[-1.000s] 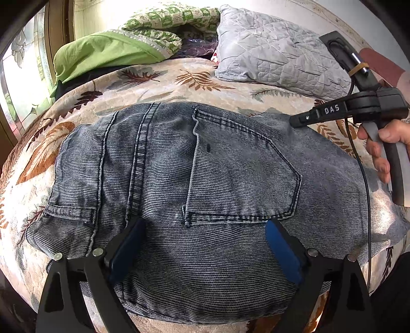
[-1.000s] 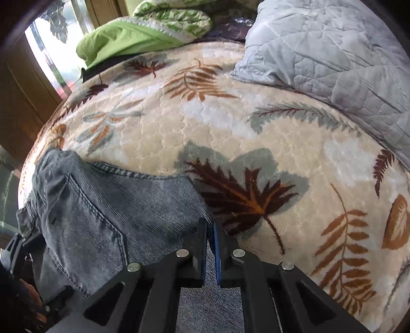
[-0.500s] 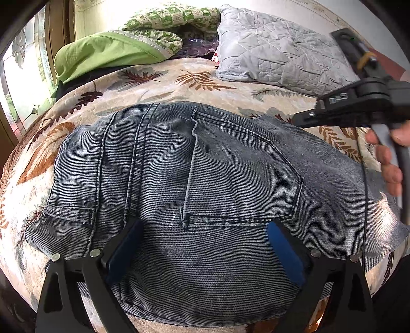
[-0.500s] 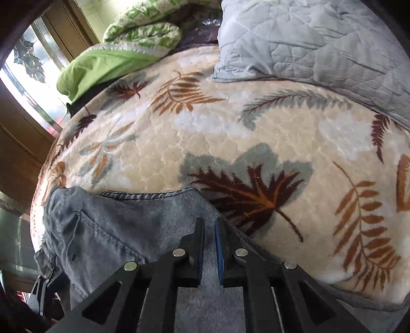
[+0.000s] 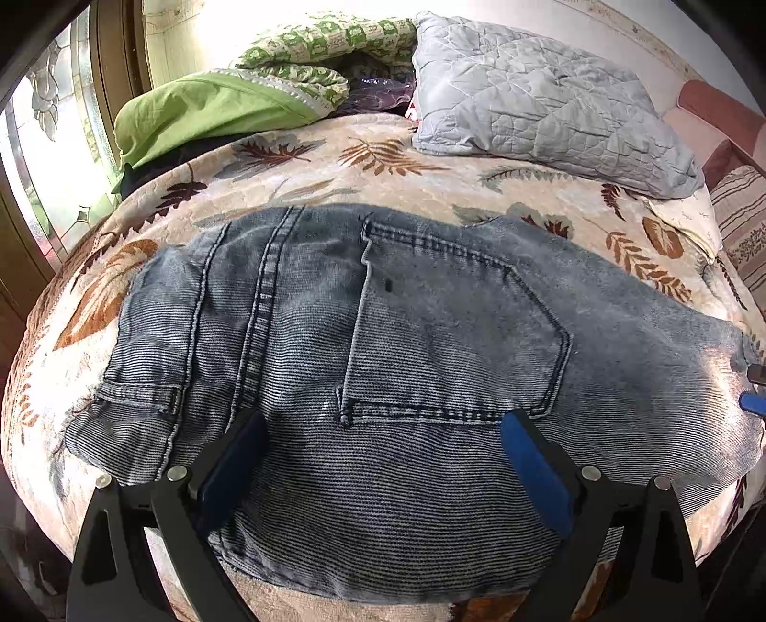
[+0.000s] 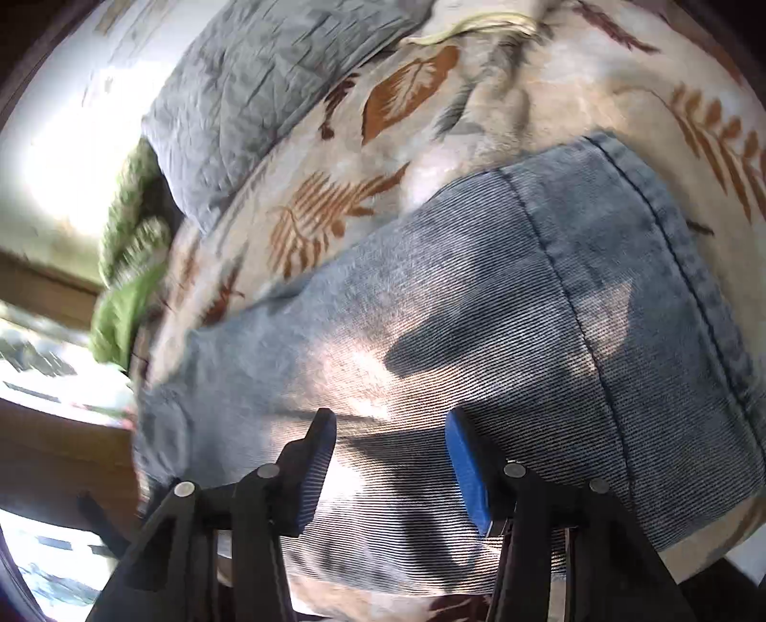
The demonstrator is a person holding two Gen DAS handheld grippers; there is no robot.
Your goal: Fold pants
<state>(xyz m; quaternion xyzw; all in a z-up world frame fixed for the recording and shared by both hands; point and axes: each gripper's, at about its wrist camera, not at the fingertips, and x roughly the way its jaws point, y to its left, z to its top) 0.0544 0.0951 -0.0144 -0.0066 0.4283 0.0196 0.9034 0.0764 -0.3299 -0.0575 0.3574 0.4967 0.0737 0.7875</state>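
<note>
Grey-blue denim pants (image 5: 431,344) lie flat on the leaf-patterned bedspread (image 5: 373,158), back pocket up, waist toward the left. My left gripper (image 5: 383,430) is open and empty, its blue pads just above the fabric below the pocket. In the right wrist view the pants (image 6: 502,311) show a hemmed edge at the right. My right gripper (image 6: 390,430) is open and empty over this part of the pants. Its blue tip (image 5: 754,399) shows at the right edge of the left wrist view.
A grey quilted pillow (image 5: 541,100) lies at the head of the bed, a green blanket (image 5: 210,115) and a green patterned quilt (image 5: 325,43) at the back left. A window (image 5: 43,158) is on the left. The bed edge is near me.
My right gripper has let go of the pants edge, opened and swung down to the right end of the pants. The left gripper has stayed in place, open.
</note>
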